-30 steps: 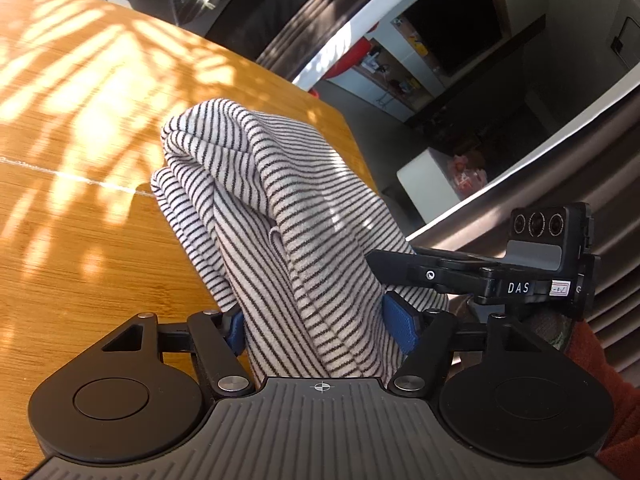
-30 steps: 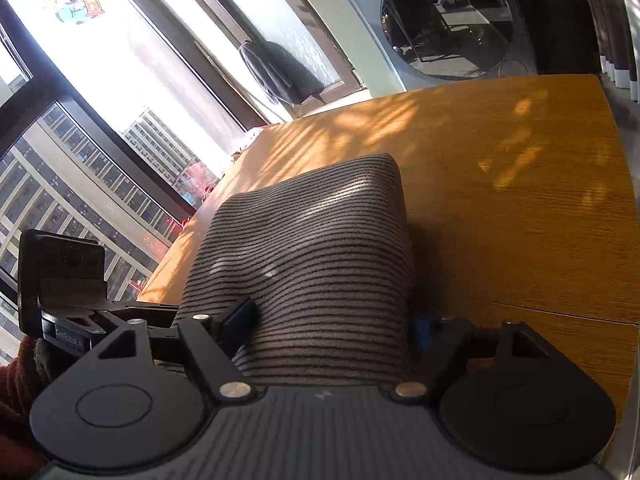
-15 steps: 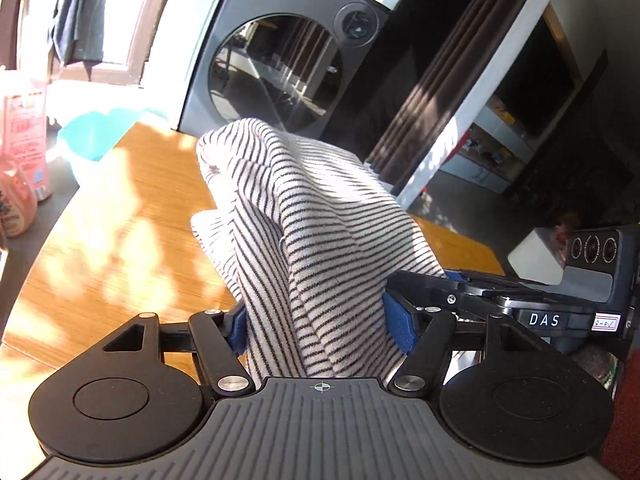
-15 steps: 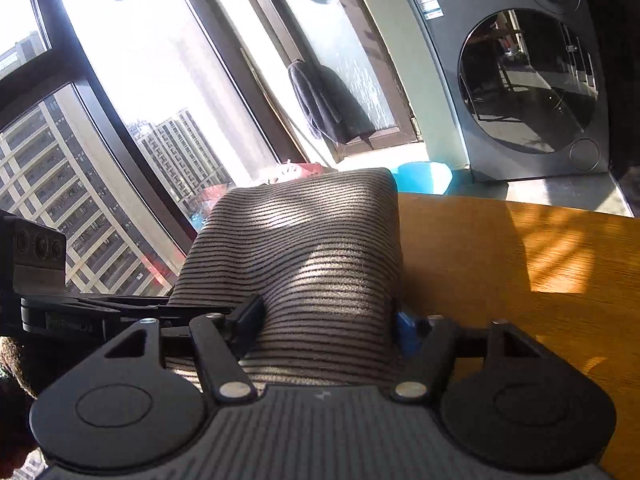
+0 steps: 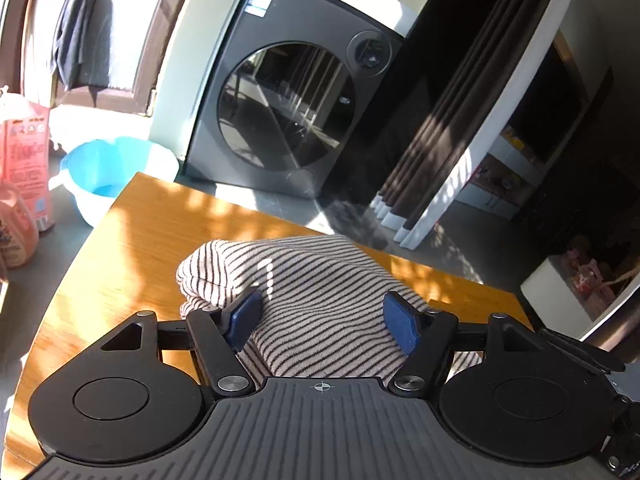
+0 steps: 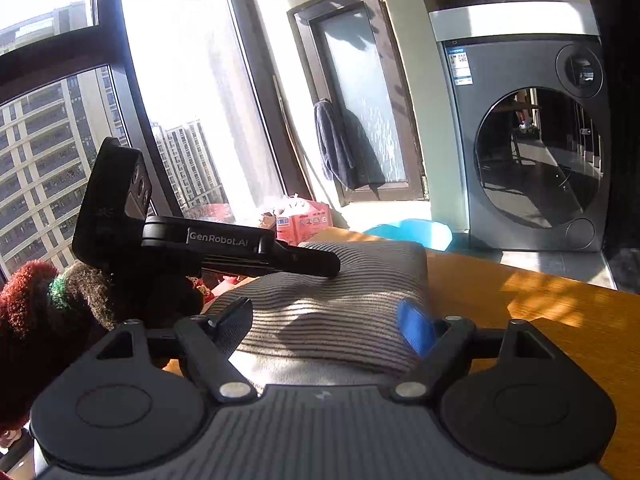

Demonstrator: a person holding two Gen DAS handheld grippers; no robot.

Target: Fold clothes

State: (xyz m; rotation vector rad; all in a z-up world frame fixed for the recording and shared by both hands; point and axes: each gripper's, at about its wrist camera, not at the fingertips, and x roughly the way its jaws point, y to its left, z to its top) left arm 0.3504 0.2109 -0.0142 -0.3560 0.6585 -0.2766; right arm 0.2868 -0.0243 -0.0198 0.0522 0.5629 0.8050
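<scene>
A folded striped garment [image 5: 320, 280] lies on the wooden table [image 5: 160, 216] near its far edge. My left gripper [image 5: 323, 322] is shut on its near end, with both blue pads pressing into the cloth. In the right wrist view the same garment [image 6: 352, 280] sits between the fingers of my right gripper [image 6: 326, 326]. Those jaws are opening and stand just off the cloth's sides. The left gripper [image 6: 320, 266] reaches in from the left there, its tip over the garment. A red fuzzy sleeve [image 6: 28, 300] shows behind it.
A grey washing machine [image 5: 296, 112] stands beyond the table's far edge, with a blue basin [image 5: 108, 168] beside it. Pink detergent packs [image 5: 24, 152] stand at the left. Dark curtains [image 5: 440, 140] hang to the right, and a large window [image 6: 180, 120] is on the left.
The garment, held up between both grippers before, now rests on the table. Both views have swung round toward the washing machine. The right gripper's fingers have spread wider.
</scene>
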